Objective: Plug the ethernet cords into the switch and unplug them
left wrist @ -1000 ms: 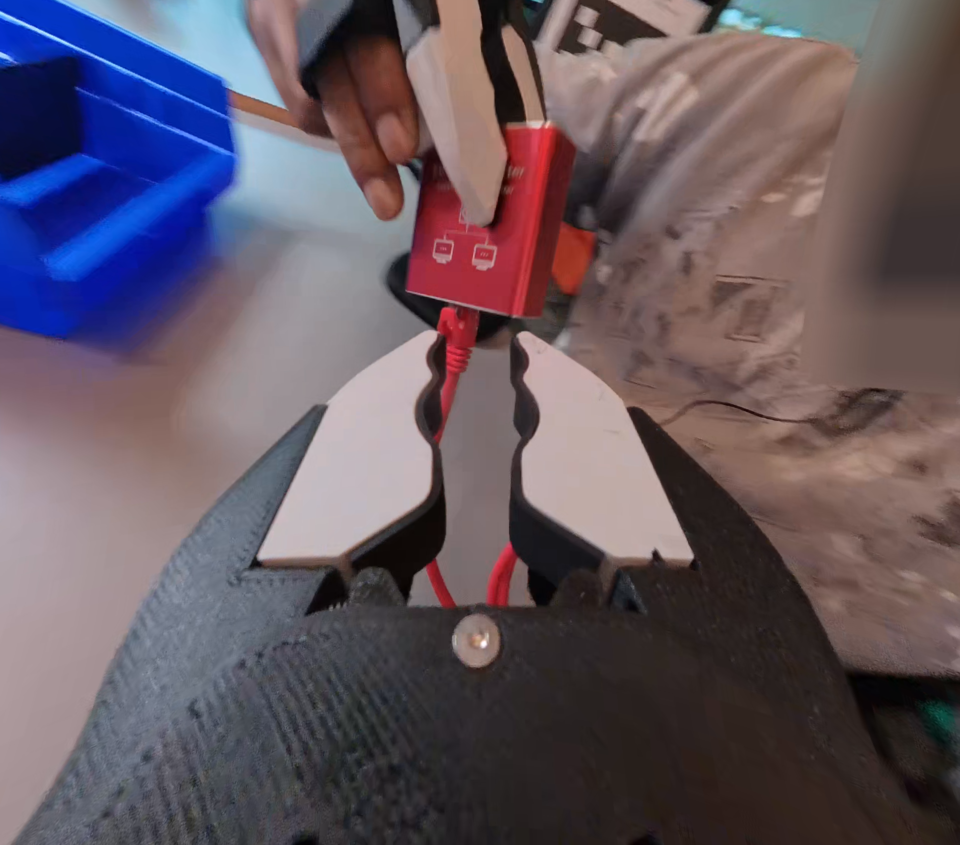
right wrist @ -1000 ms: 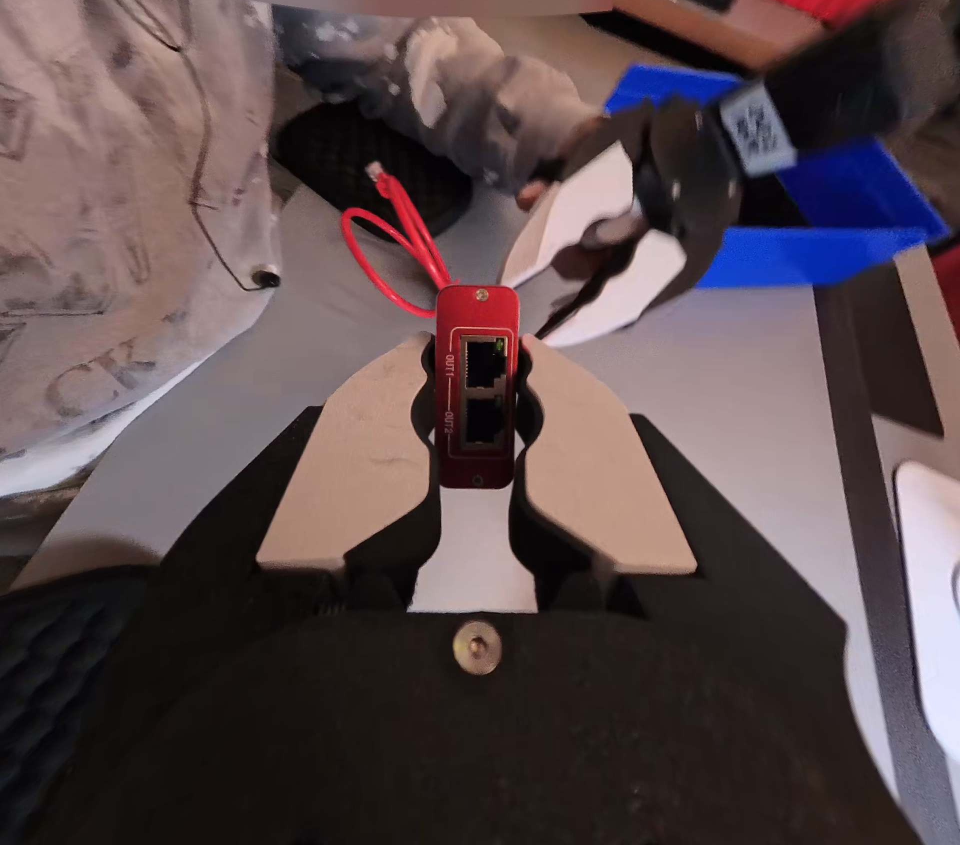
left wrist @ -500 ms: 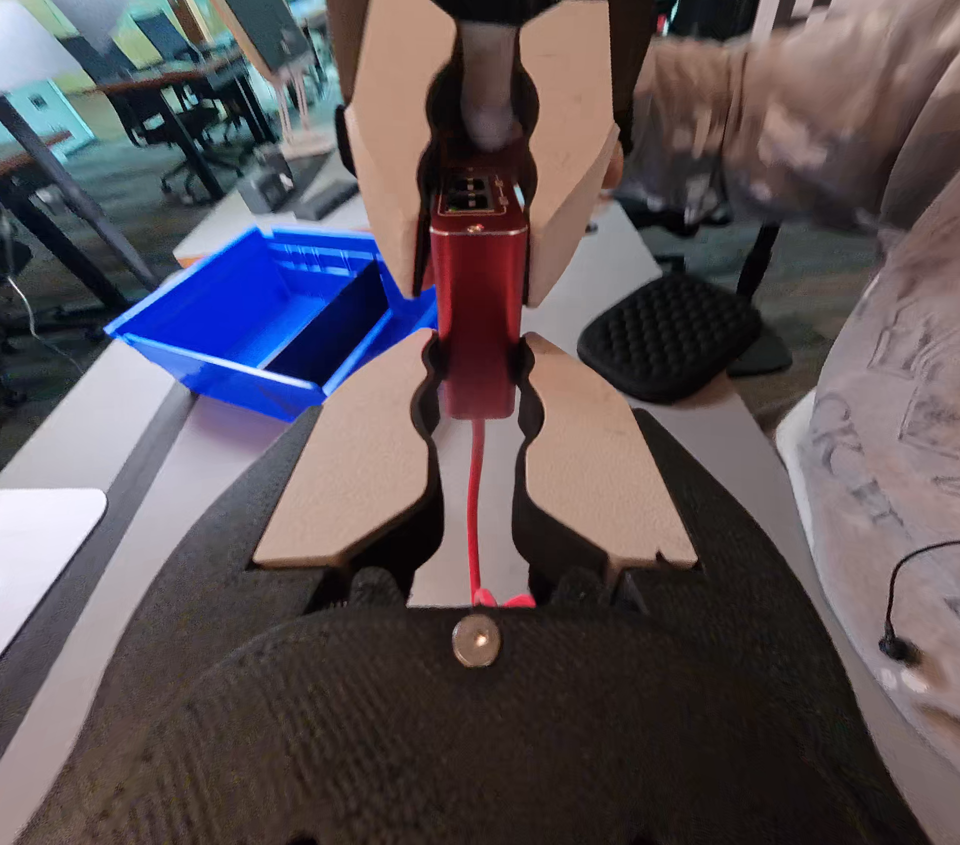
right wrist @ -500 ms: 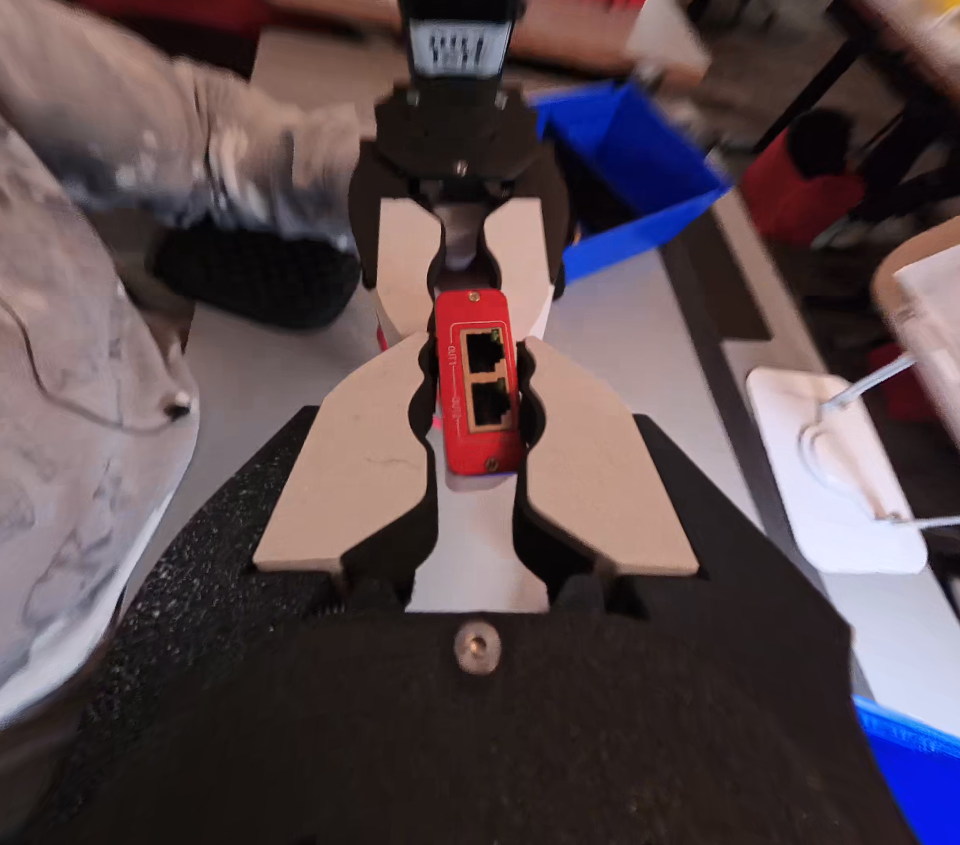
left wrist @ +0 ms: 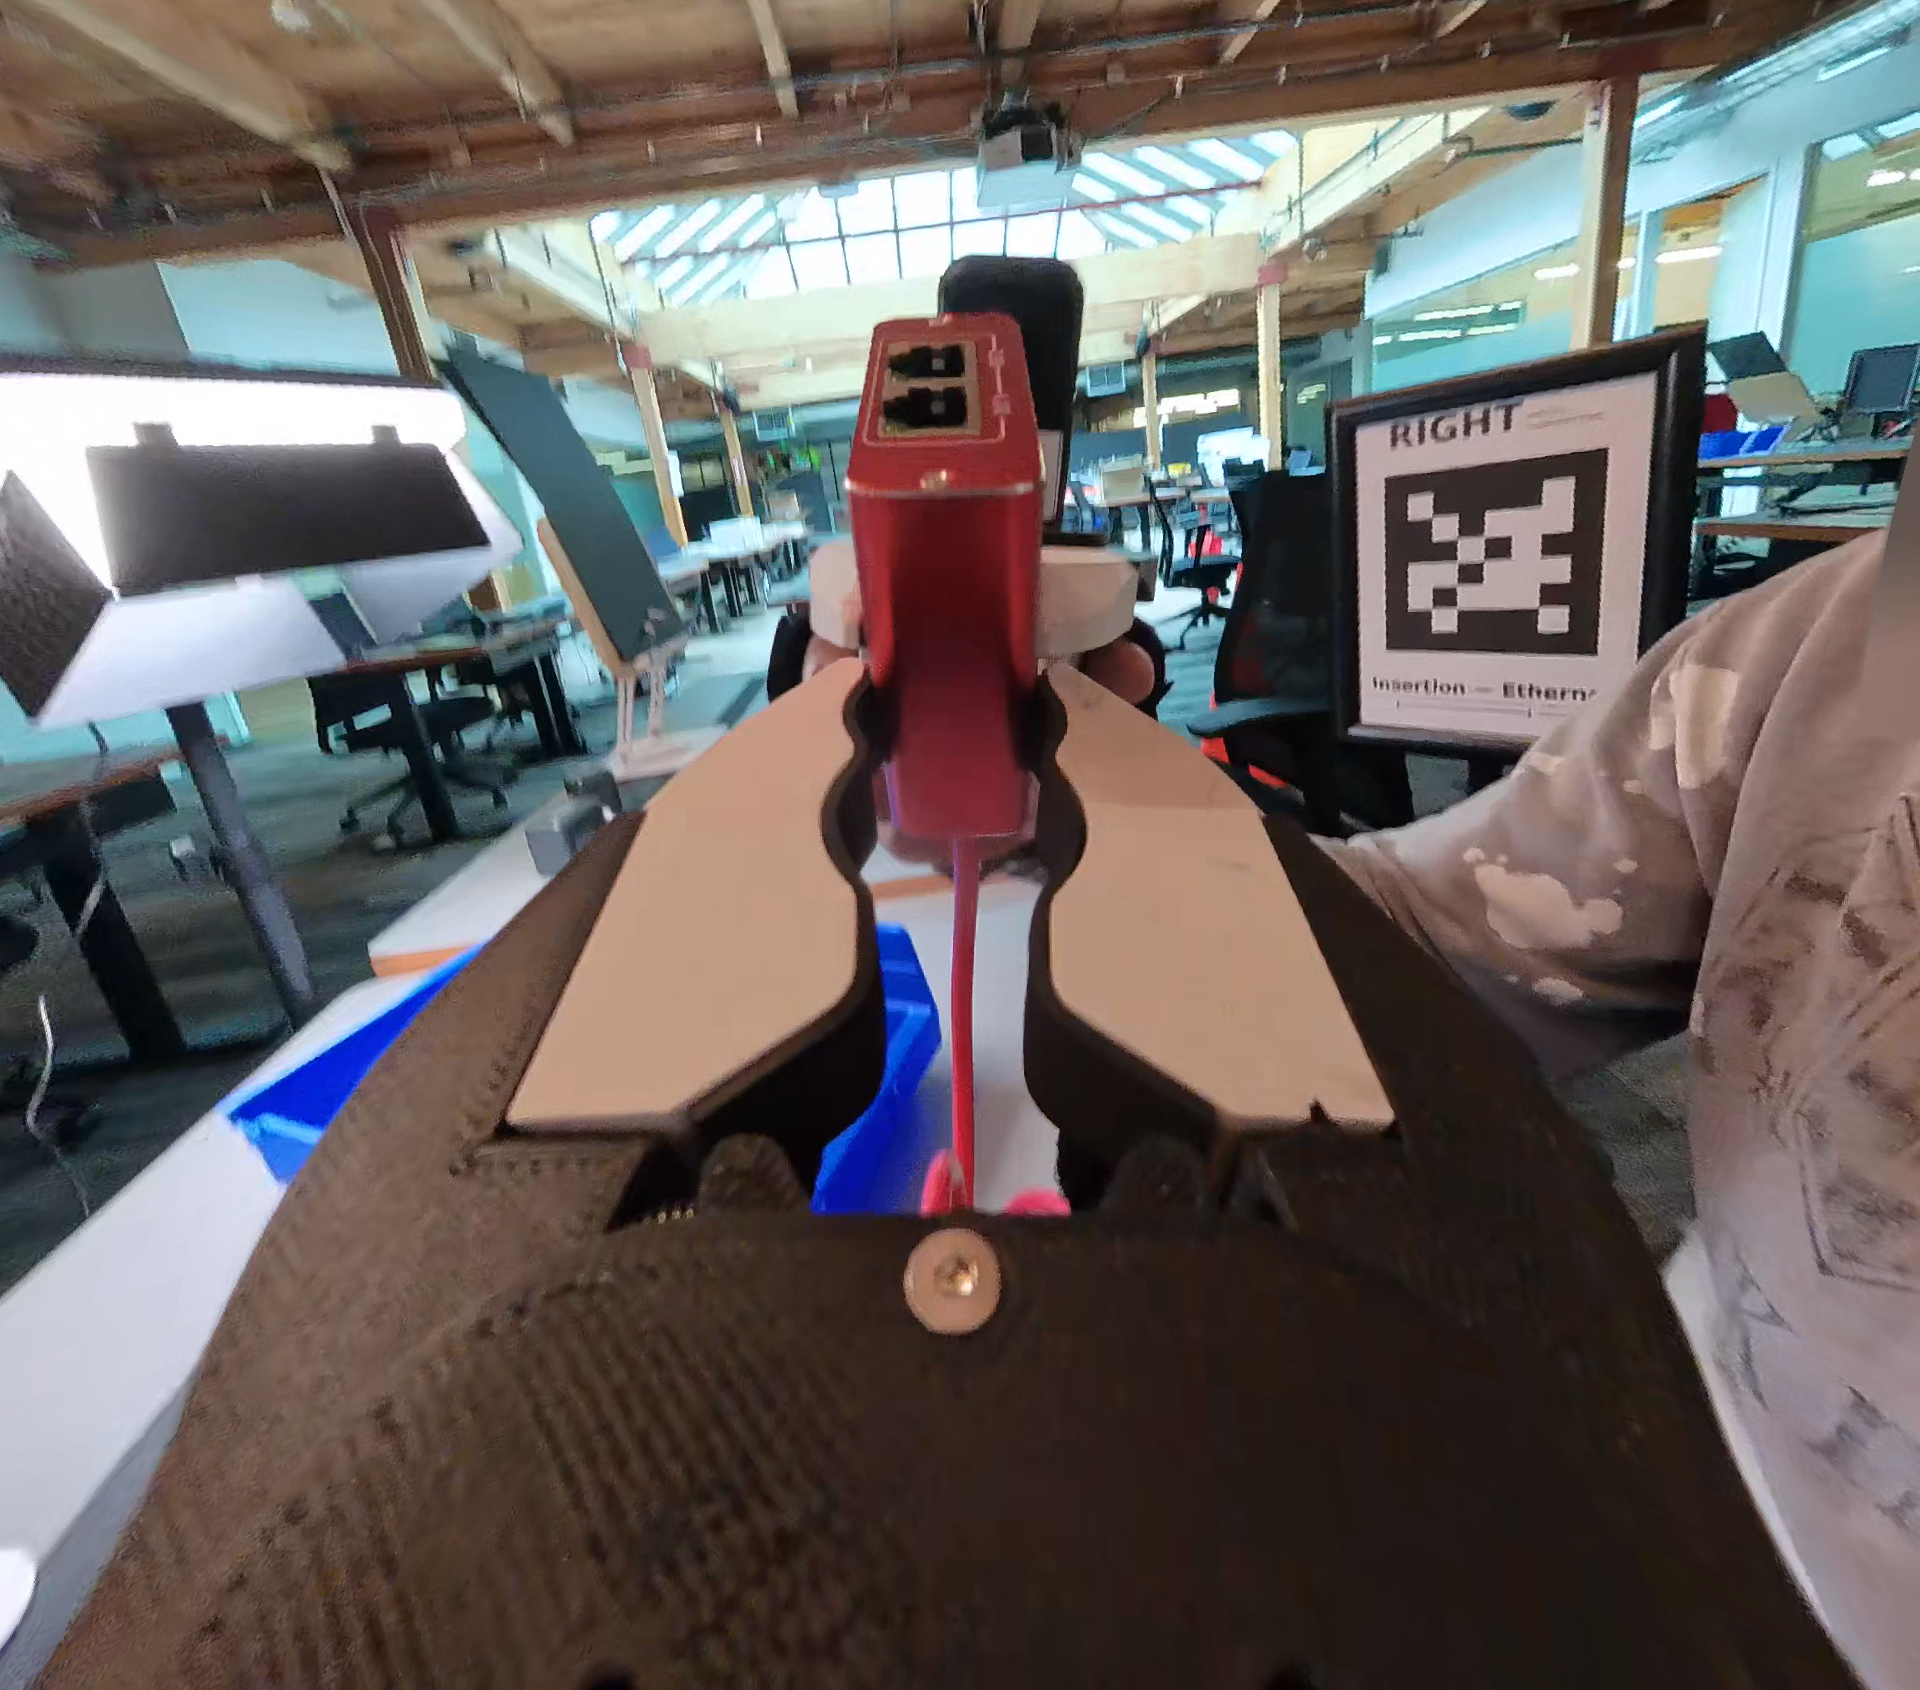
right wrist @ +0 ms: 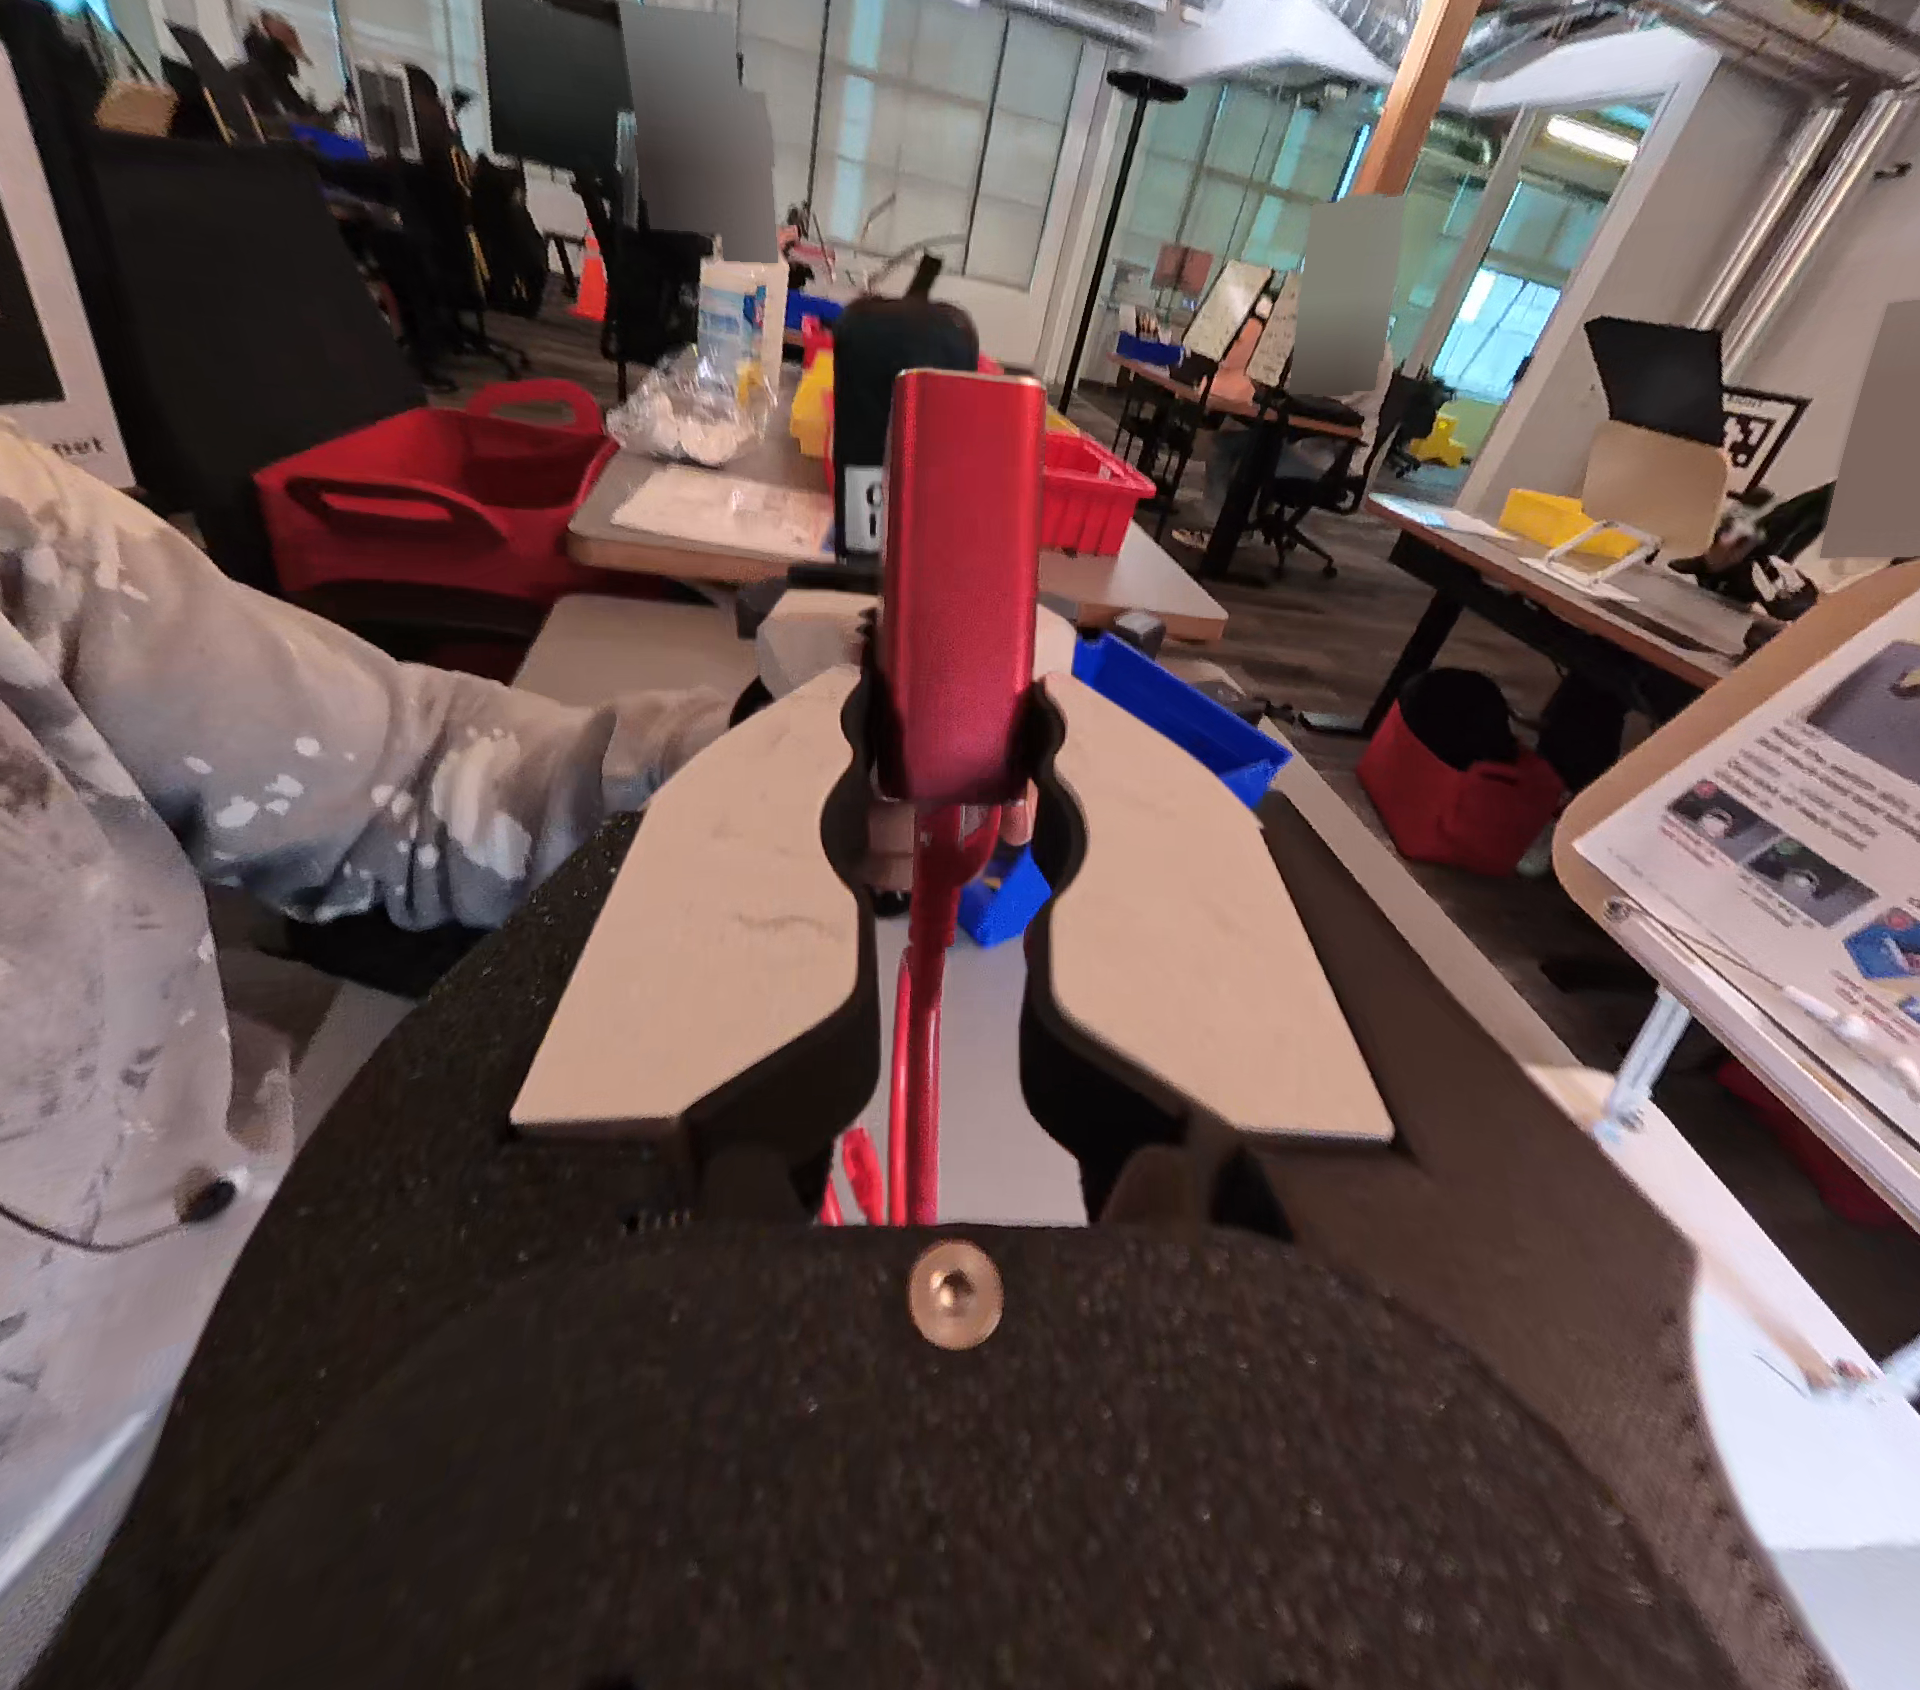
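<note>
**Red switch held upright between both grippers, above the table**

The left gripper (left wrist: 954,736) has its fingers closed against the sides of the red ethernet switch (left wrist: 951,601), near the lower end. The right gripper (right wrist: 954,741) clamps the same switch (right wrist: 961,591) from the opposite side, its pale fingertips showing just behind the box in the left wrist view. The switch stands upright in the air with open room all round its upper half; two empty ports face up on its top end. A red ethernet cord (left wrist: 964,996) hangs from the bottom end, and its plug is hidden by the box. In the right wrist view the cord (right wrist: 920,1017) drops between the fingers and is cut off by the gripper body. A blue bin (left wrist: 862,1069) sits on the white table (left wrist: 94,1308) below, mostly hidden; the table's left edge runs close by
</note>
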### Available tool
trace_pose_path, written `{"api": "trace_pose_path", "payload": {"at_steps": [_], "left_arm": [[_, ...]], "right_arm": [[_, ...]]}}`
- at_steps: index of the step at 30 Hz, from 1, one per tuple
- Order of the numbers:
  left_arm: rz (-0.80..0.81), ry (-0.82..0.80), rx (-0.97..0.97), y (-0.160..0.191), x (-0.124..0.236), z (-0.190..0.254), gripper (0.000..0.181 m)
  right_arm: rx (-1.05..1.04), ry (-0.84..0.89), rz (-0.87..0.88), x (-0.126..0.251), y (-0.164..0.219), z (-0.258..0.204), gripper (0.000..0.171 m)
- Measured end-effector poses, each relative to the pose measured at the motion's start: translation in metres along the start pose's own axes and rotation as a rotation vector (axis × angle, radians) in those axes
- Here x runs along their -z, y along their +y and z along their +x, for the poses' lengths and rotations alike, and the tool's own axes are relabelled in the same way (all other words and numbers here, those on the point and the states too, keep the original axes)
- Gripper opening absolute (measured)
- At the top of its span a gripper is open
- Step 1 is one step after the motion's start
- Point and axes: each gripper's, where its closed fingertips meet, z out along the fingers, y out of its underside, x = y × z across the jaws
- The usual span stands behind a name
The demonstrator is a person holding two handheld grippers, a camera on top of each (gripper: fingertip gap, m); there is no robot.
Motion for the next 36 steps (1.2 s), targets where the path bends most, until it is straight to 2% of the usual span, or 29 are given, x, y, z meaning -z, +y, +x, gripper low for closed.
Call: {"api": "trace_pose_path", "payload": {"at_steps": [3, 10, 13, 14, 16, 19, 22, 25, 28, 30, 33, 36], "left_arm": [[-0.150, -0.022, 0.016, 0.023, 0.008, -0.007, 0.029], [-0.447, -0.076, -0.110, 0.039, 0.028, -0.001, 0.042], [-0.571, -0.062, -0.173, 0.061, 0.023, 0.007, 0.038], [-0.607, -0.038, -0.174, 0.069, 0.023, 0.010, 0.030], [-0.624, -0.063, -0.190, 0.075, 0.022, 0.004, 0.029], [-0.508, -0.139, -0.056, 0.061, 0.021, -0.012, 0.028], [-0.365, -0.250, 0.061, 0.048, 0.033, -0.041, 0.028], [-0.174, -0.335, 0.214, 0.035, 0.054, -0.070, 0.027], [-0.012, -0.386, 0.312, 0.025, 0.073, -0.089, 0.028], [0.087, -0.407, 0.351, 0.017, 0.082, -0.096, 0.028], [0.208, -0.402, 0.371, 0.003, 0.086, -0.095, 0.027], [0.256, -0.340, 0.369, -0.006, 0.076, -0.082, 0.027]], "right_arm": [[0.060, 0.015, -0.118, 0.004, 0.020, 0.002, 0.026], [0.211, 0.016, -0.418, 0.015, 0.057, -0.010, 0.026], [0.241, -0.041, -0.483, 0.008, 0.070, -0.022, 0.026], [0.251, -0.043, -0.490, 0.006, 0.072, -0.023, 0.026], [0.267, -0.009, -0.511, 0.007, 0.076, -0.017, 0.026], [0.285, 0.149, -0.423, 0.007, 0.060, 0.008, 0.031], [0.335, 0.359, -0.266, 0.014, 0.027, 0.031, 0.027], [0.242, 0.289, -0.225, 0.010, 0.023, 0.019, 0.026], [0.041, 0.111, -0.246, -0.017, 0.049, -0.001, 0.025], [-0.082, 0.067, -0.249, -0.044, 0.076, -0.003, 0.029], [-0.294, 0.090, -0.117, -0.077, 0.099, 0.006, 0.042], [-0.416, 0.108, 0.076, -0.079, 0.089, 0.017, 0.049]]}}
